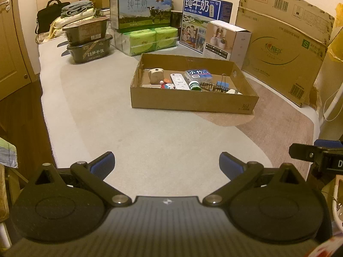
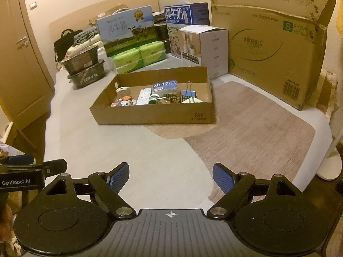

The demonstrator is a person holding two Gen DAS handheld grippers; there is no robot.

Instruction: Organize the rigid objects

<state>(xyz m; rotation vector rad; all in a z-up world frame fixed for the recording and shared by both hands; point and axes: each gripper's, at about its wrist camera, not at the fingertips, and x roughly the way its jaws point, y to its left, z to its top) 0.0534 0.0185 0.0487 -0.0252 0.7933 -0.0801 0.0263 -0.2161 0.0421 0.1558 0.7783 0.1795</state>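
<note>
A shallow cardboard tray [image 1: 193,102] [image 2: 150,115] stands on the bed. It holds several small items: a wooden block [image 1: 156,75], a white remote [image 1: 179,81] [image 2: 144,96], a blue-labelled pack [image 1: 198,74] [image 2: 165,86], a green roll [image 1: 194,85], a blue binder clip [image 1: 222,84] [image 2: 189,93] and a small toy figure [image 2: 126,102]. My left gripper [image 1: 167,160] is open and empty, well short of the tray. My right gripper [image 2: 171,173] is open and empty, also near the bed's front edge.
Milk cartons [image 1: 141,8], green tissue packs [image 1: 148,39], stacked black food tubs [image 1: 88,42], a white box [image 1: 227,39] and a large cardboard box [image 1: 285,42] line the back and right. A wooden door [image 2: 19,64] is at left. A white lamp base [image 2: 330,167] stands right.
</note>
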